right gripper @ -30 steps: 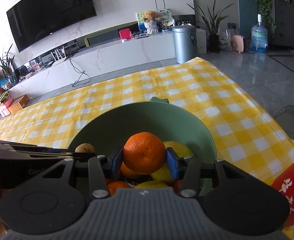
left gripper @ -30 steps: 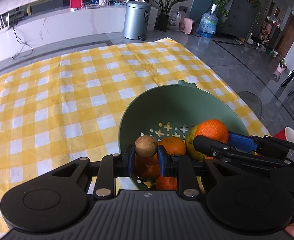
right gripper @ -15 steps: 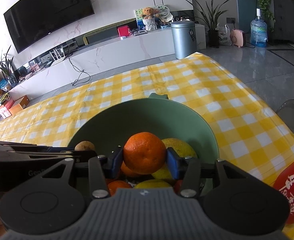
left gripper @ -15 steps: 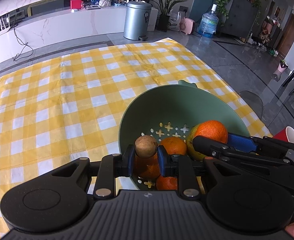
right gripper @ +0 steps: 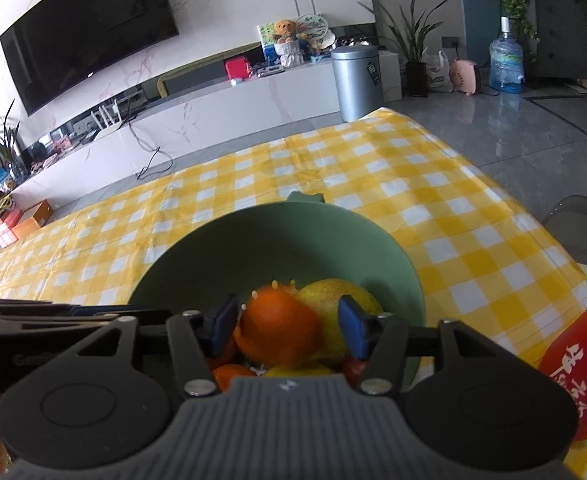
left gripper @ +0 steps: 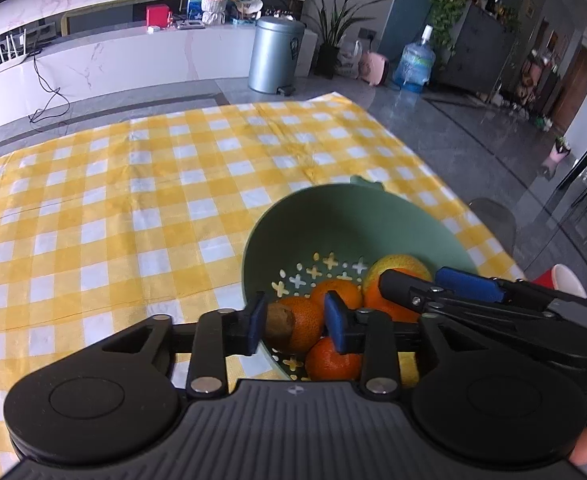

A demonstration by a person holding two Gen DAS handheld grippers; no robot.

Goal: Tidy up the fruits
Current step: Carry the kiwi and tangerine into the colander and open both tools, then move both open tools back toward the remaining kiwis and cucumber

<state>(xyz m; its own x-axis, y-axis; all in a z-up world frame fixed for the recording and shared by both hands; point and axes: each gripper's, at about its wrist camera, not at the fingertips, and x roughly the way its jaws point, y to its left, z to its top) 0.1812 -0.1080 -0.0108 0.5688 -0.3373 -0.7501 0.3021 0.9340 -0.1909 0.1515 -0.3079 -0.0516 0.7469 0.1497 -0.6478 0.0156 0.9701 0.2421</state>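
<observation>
Both grippers' fingers just parted: brown fruit (left gripper: 279, 319) and orange (right gripper: 279, 332) loose between them

Both grippers opened — kiwi (left gripper: 279, 321), orange (right gripper: 279, 332) released

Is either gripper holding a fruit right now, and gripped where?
Neither. Both jaws just opened: brown fruit touches only the left gripper left pad; orange sits loose in the right gripper.
</observation>
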